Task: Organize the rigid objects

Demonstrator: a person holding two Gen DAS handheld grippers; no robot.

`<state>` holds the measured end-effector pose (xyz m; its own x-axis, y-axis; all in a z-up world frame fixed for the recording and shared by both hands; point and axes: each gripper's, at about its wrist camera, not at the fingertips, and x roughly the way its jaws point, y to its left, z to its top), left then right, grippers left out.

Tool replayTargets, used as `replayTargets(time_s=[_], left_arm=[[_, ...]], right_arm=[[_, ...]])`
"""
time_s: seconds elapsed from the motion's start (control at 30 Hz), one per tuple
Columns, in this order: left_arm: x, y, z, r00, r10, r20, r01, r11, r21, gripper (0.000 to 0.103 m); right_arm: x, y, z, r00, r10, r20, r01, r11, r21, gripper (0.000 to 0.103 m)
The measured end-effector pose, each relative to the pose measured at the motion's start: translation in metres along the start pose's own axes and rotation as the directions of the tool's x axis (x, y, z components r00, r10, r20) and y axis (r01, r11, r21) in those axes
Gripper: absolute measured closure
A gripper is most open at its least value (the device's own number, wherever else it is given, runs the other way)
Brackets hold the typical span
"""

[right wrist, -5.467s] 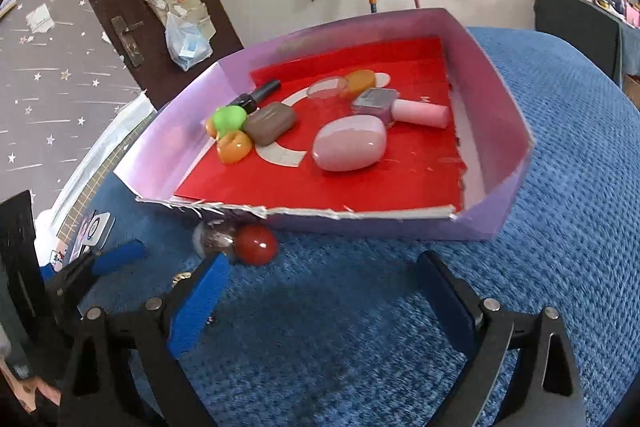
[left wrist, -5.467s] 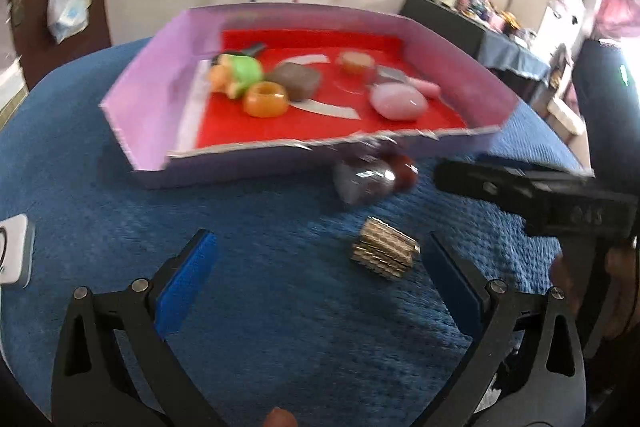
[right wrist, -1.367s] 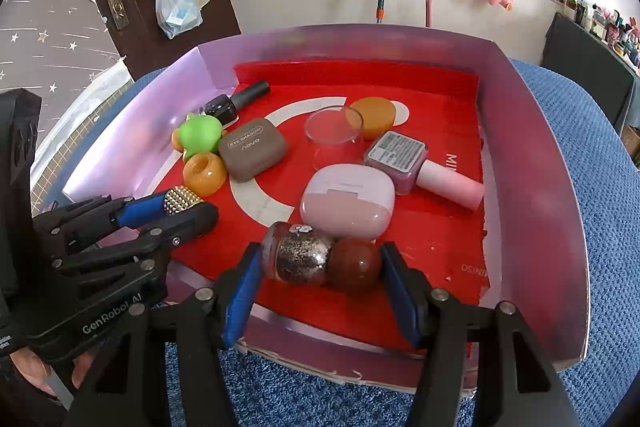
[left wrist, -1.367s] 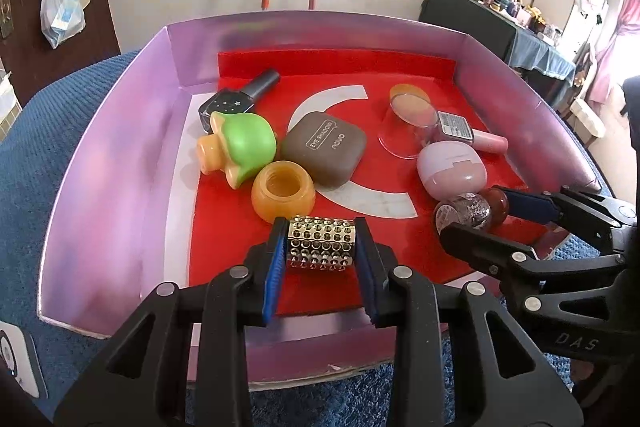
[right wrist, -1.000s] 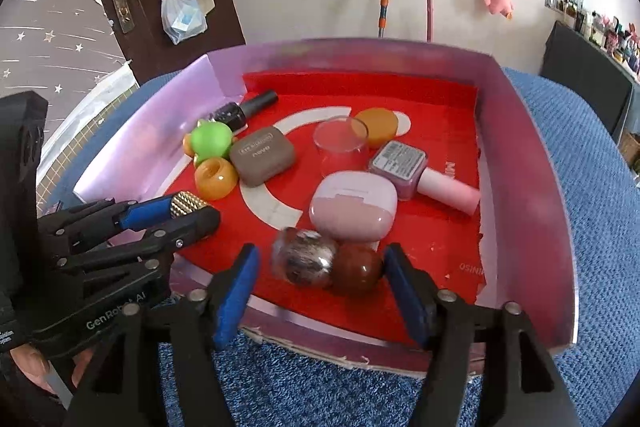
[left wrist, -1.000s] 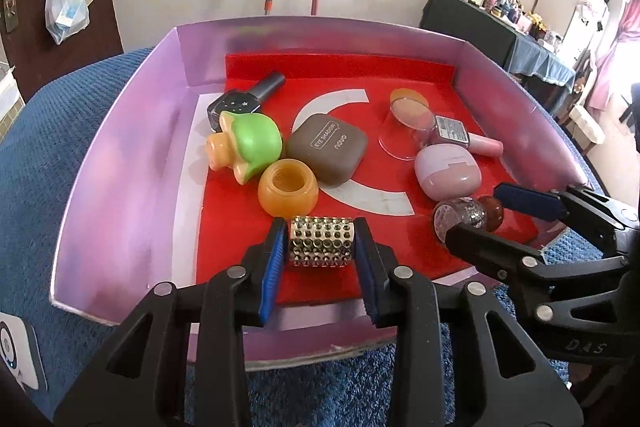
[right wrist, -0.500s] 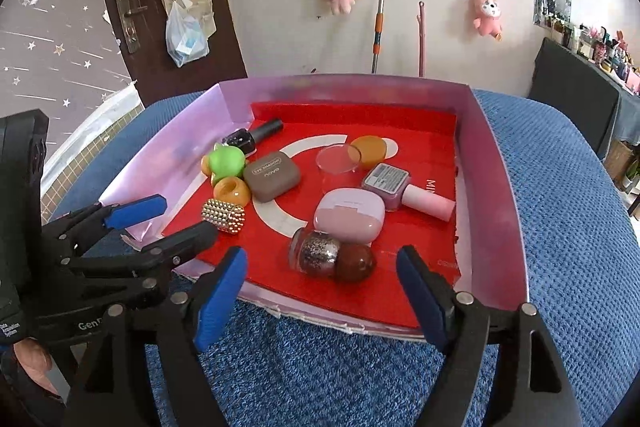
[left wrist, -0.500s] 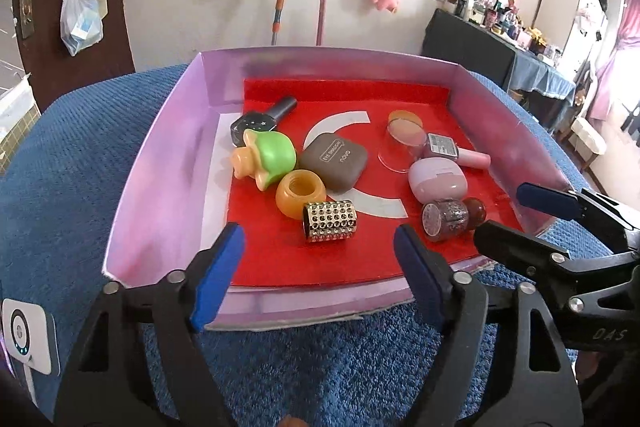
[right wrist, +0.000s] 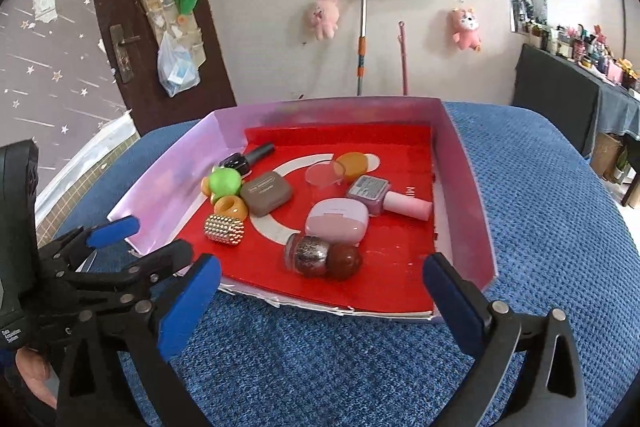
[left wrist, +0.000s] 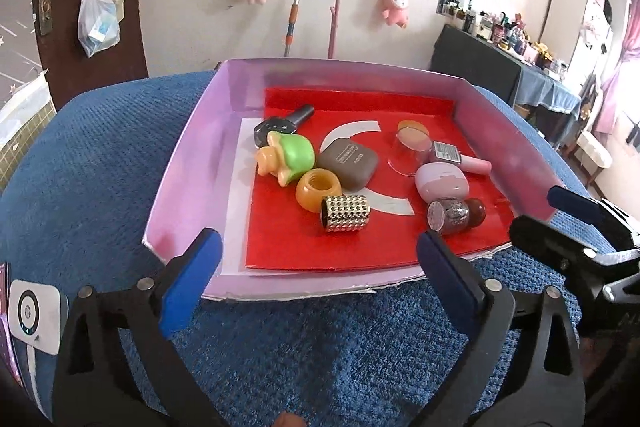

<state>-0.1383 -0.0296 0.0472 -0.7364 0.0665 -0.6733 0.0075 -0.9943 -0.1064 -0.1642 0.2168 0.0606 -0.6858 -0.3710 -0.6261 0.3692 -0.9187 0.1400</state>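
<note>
A pink-walled box (left wrist: 188, 163) (right wrist: 466, 183) with a red floor stands on the blue cloth. Inside lie a gold studded cylinder (left wrist: 346, 214) (right wrist: 224, 229), a glitter bottle with a brown round cap (left wrist: 454, 214) (right wrist: 322, 257), a green and orange toy (left wrist: 286, 157), an orange ring (left wrist: 318, 189), a brown case (left wrist: 348, 167), a pink case (right wrist: 336, 221) and several more pieces. My left gripper (left wrist: 318, 277) hangs before the box's near wall, jaws opening wide, nothing between them. My right gripper (right wrist: 322, 301) is likewise opening and empty, just outside the near edge.
A white device (left wrist: 34, 311) lies on the cloth at the left edge. The right gripper's fingers (left wrist: 568, 223) show at the right of the left wrist view. A dark door (right wrist: 120, 27), hung toys and a crowded side table (left wrist: 512, 67) stand behind.
Both grippers opened and let go: the studded cylinder and the glitter bottle now lie on the box floor. Both grippers drew back and up, away from the box.
</note>
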Motion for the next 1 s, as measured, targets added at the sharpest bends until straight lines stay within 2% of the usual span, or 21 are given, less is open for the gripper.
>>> replayTargets(time_s=[0.13,0.37,0.47,1.0], left_arm=[[0.001,0.001,-0.005,1.000,0.017,0.002,-0.017,1.000,0.001,0.000],[0.006,0.000,-0.011,0.999,0.034,-0.006,-0.034,0.999,0.009,0.000],[0.006,0.001,-0.012,0.999,0.049,0.006,-0.049,0.999,0.010,0.000],[0.010,0.005,-0.012,0.999,0.035,-0.009,-0.035,0.999,-0.006,0.000]], right_arm=[[0.001,0.000,-0.006,0.998,-0.062,0.020,0.062,0.998,-0.008,0.000],[0.011,0.001,-0.013,0.993,-0.117,0.002,0.117,0.993,-0.034,0.000],[0.013,0.001,-0.013,0.992,-0.122,0.000,0.122,0.992,-0.042,0.000],[0.019,0.005,-0.016,0.992,-0.128,-0.014,0.127,0.990,-0.060,0.000]])
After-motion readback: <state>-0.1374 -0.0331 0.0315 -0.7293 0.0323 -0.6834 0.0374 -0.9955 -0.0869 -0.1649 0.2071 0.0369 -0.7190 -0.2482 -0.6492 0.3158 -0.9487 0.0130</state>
